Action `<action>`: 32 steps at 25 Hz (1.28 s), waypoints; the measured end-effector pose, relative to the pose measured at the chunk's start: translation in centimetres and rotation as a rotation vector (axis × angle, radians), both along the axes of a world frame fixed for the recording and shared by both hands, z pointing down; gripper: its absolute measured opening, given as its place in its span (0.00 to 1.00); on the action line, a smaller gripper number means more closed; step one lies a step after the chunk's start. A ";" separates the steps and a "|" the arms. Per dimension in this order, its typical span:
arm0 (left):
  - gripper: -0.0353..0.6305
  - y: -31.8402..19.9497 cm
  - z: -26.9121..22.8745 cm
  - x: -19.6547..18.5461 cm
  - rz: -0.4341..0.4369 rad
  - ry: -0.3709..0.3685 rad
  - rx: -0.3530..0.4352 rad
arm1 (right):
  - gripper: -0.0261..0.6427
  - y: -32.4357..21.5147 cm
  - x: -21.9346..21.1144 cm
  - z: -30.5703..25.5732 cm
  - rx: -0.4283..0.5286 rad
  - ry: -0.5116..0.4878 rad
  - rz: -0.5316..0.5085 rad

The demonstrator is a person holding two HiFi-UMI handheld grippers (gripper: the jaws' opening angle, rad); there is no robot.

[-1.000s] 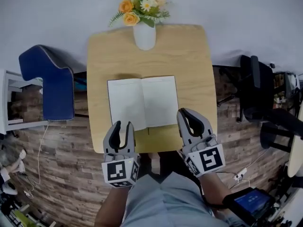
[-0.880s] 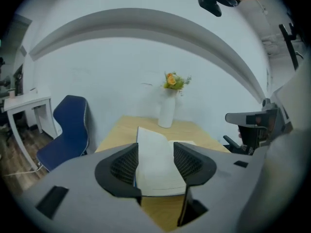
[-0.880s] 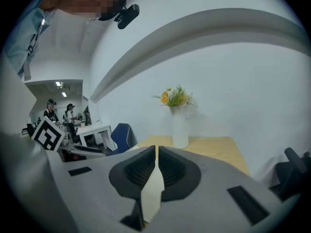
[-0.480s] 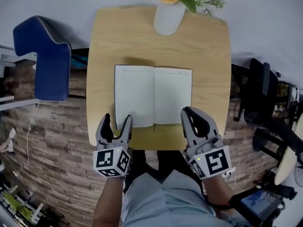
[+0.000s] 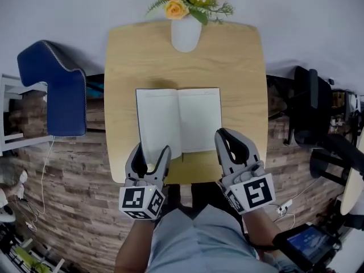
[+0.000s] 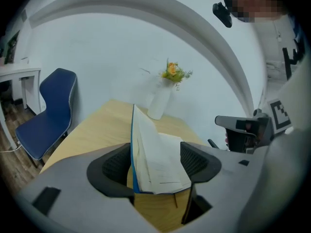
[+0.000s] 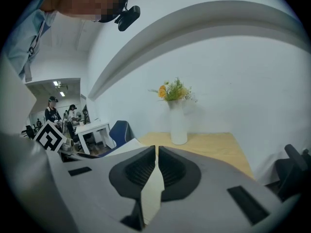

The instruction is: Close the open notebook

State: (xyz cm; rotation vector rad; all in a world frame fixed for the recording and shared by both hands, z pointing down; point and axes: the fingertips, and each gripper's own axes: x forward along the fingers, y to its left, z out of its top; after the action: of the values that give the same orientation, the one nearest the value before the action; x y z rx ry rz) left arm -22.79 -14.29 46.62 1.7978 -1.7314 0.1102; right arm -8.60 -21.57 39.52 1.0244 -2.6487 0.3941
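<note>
The open notebook [image 5: 179, 118] lies on the wooden table [image 5: 242, 84], white pages up. My left gripper [image 5: 152, 152] is at its near left corner, jaws wide open. In the left gripper view the left half [image 6: 153, 152], blue cover edge on the outside, rises steeply between the jaws of the left gripper [image 6: 155, 171]; neither pad presses on it. My right gripper [image 5: 223, 135] is at the near right corner of the right page, jaws shut. In the right gripper view only a pale strip of page shows below the closed pads of the right gripper [image 7: 156, 152].
A white vase [image 5: 186, 34] with orange and white flowers stands at the table's far edge, behind the notebook. A blue chair [image 5: 54, 95] stands left of the table and a black chair [image 5: 310, 107] to its right. The floor is wood planks.
My left gripper's jaws have opened wide and moved forward and down around the notebook's near left corner, whose left half now rises between them. The right gripper has barely moved.
</note>
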 end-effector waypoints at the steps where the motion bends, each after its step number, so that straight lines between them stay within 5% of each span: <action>1: 0.55 0.1 -0.9 0.5 0.014 -0.003 0.010 | 0.11 0.1 0.2 -0.7 0.010 -0.006 0.009; 16: 0.55 -1.8 -6.9 7.9 0.231 -0.029 0.092 | 0.11 0.3 6.5 -5.0 0.078 -0.047 0.180; 32: 0.55 -6.1 -3.6 17.4 0.431 -0.021 0.054 | 0.11 -1.7 15.8 -0.9 0.020 -0.028 0.350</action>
State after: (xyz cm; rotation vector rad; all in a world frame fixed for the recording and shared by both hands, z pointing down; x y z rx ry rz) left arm -5.43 -20.43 43.00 2.1919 -1.3448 0.2635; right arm 7.25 -23.31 38.58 1.5041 -2.4985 0.4555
